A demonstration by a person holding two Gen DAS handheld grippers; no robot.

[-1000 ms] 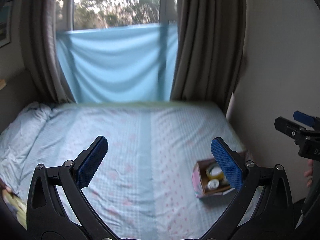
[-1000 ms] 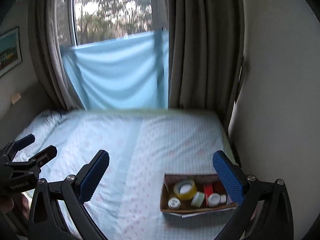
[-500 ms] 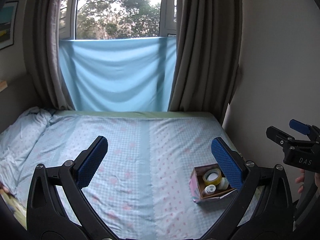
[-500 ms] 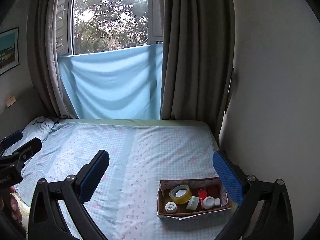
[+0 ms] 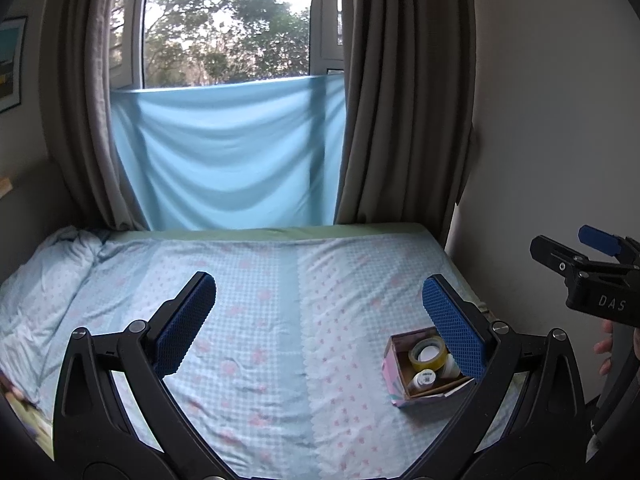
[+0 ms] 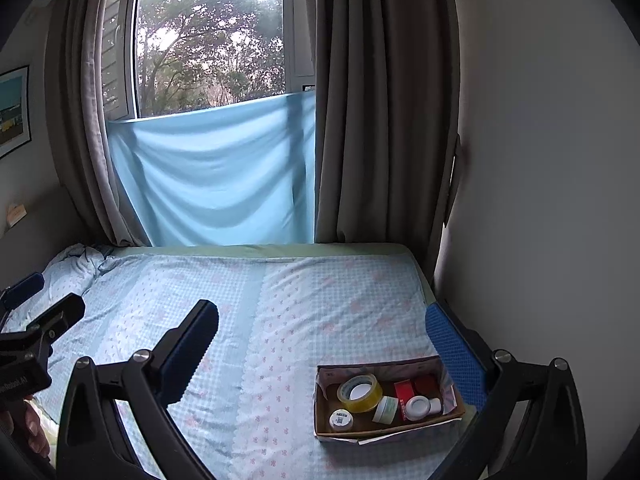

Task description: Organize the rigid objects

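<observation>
A small open cardboard box (image 6: pixel 326 420) sits on the bed near its right front corner; it also shows in the left wrist view (image 5: pixel 394 376). It holds a yellow tape roll (image 6: pixel 359 392), a red box (image 6: pixel 404 391), a white bottle (image 6: pixel 420 407), a white jar (image 6: pixel 385 410) and a small round container (image 6: pixel 341 420). My left gripper (image 5: pixel 320 320) is open and empty, held above the bed. My right gripper (image 6: pixel 320 352) is open and empty, above and behind the box.
The bed (image 5: pixel 280 312) has a light blue checked sheet with pink flowers and a crumpled duvet (image 5: pixel 44 272) at the left. A blue cloth (image 5: pixel 228 160) hangs under the window between grey curtains (image 5: pixel 404 100). A white wall (image 6: pixel 540 160) runs close along the right.
Both cameras have tilted up and steadied; more window shows and the box sits lower in each view. Both grippers stay open and empty.
</observation>
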